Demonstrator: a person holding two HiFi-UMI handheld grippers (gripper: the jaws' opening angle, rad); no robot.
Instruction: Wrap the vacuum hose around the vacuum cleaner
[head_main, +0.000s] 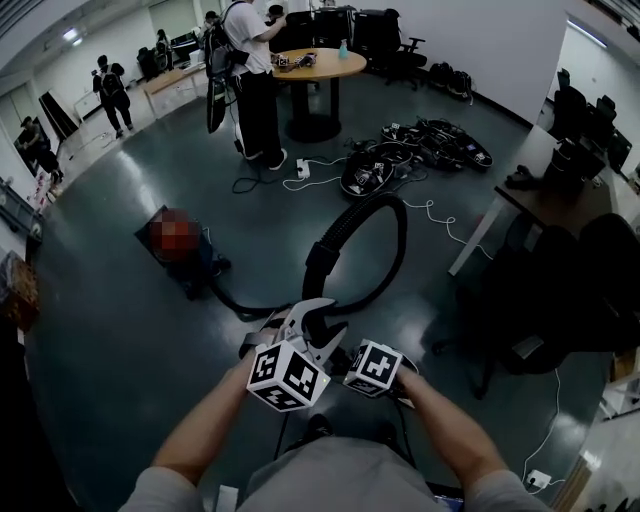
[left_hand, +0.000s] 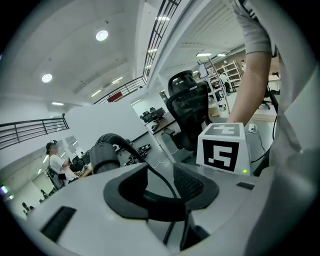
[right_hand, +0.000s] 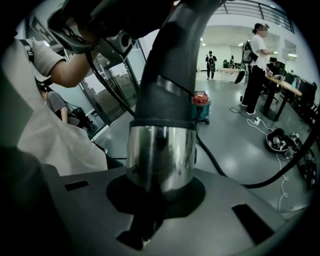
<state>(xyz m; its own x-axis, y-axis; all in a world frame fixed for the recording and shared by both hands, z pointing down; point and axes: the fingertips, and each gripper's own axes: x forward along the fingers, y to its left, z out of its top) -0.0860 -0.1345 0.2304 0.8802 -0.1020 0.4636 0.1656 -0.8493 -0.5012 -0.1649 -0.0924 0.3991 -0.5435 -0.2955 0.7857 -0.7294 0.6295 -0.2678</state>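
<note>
**A:** Where is the hose?

**B:** The hose leaves the vacuum cleaner, which sits on the floor well ahead of both pairs of jaws and off to their left. It rises in a tall loop and comes down to the grippers. Its metal end tube stands straight up out of the right gripper.

**A:** Is the tube held?

**B:** Yes. The right jaws are clamped on the base of the tube.

**A:** And the other one?

**B:** The left gripper has its jaws apart and grips nothing. A thin black cord crosses the gap between them, and I cannot tell whether it touches a pad. A thick part of the hose shows beyond its left jaw. The right gripper is just beside it on the right.

**A:** What is further out?

**B:** A person stands at a round table, far beyond the loop. An office chair stands ahead of the left jaws.
</note>
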